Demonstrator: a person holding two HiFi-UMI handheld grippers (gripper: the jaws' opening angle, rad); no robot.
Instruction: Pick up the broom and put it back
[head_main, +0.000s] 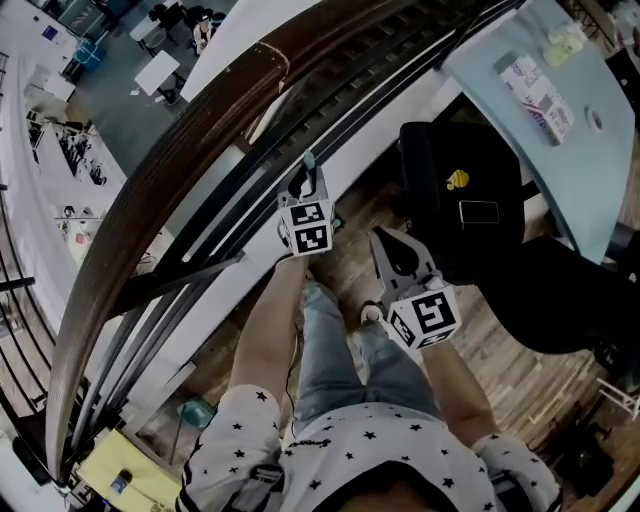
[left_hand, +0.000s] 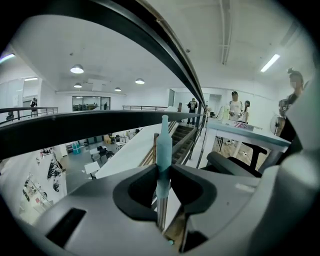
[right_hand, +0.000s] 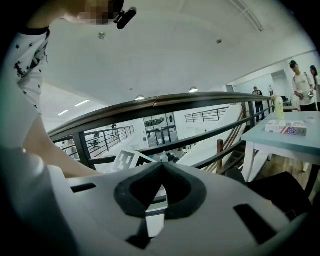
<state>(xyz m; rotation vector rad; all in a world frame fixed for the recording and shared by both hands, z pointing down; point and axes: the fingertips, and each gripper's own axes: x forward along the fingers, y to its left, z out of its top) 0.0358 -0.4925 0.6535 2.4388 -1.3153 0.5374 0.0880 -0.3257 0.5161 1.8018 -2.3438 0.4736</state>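
The person stood on a plank floor (head_main: 505, 350) close to a railing, holding a gripper in each hand. The left gripper (head_main: 305, 183) was clamped on the broom handle (head_main: 308, 162). In the left gripper view, the left gripper (left_hand: 163, 169) had its dark pads pressed on either side of the broom handle (left_hand: 164, 145). The handle stood upright between them, its pale teal cap (left_hand: 164, 131) rising above the jaws and a bare metal pole running down below them. The rest of the broom lay hidden under the gripper and arm in the head view.

The handle's tip stood just beside the dark railing bars (head_main: 330, 95), under the curved wooden handrail (head_main: 170, 165).

The right gripper (head_main: 382, 238) hovered near the left one, on its right and a little nearer the person, and held nothing. In the right gripper view, the right gripper (right_hand: 161, 166) had its jaw tips meeting with no object between them, and the left gripper's marker cube (right_hand: 131, 161) showed just beyond them.

A black office chair (head_main: 470, 215) stood to the right, next to a pale blue table (head_main: 600, 170). The table carried a printed box (head_main: 537, 95) and a bottle (head_main: 563, 42). A few people (left_hand: 237, 106) stood well apart in the background.
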